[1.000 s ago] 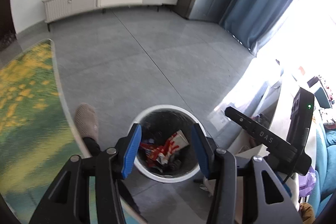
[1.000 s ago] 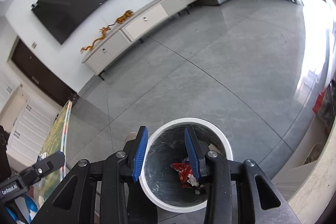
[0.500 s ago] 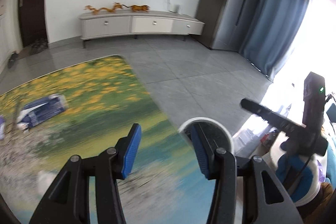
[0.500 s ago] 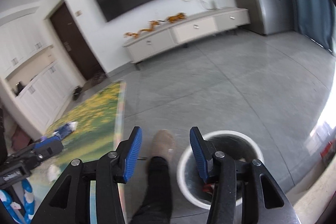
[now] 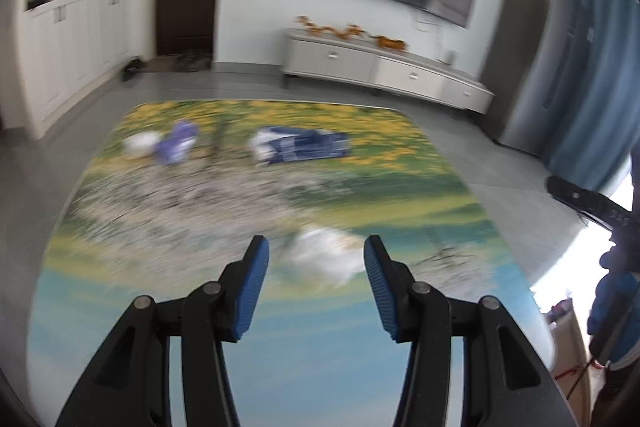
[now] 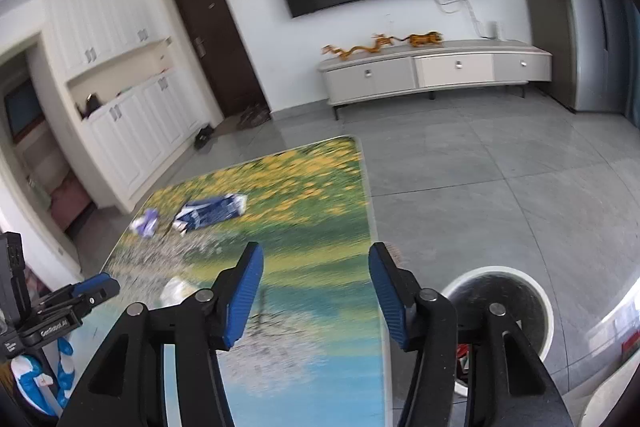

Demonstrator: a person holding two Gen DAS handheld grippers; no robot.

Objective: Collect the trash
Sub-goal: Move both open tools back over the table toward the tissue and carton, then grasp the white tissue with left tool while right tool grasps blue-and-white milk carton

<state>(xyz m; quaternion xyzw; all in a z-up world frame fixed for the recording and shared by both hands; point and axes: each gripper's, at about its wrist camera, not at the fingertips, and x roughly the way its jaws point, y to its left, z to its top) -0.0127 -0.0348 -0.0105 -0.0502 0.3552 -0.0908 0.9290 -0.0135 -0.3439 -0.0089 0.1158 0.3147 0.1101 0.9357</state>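
A white wad (image 5: 326,259) is seen on the table (image 5: 120,307) just beyond the left gripper (image 5: 316,291), jaws apart, empty. The right gripper (image 6: 316,293) is opening, empty.

Both grippers are black plastic. The left gripper (image 5: 316,259) and right gripper (image 6: 316,263) each carry ribbed blue pads (image 6: 245,297) and silver pivot screws (image 5: 419,288); white lettering marks the left one's body, at nine o'clock.

Printed table (image 5: 160,307) bearing blue wrapper (image 5: 304,147), purple scrap (image 5: 176,147), perhaps white tissue (image 5: 324,255).
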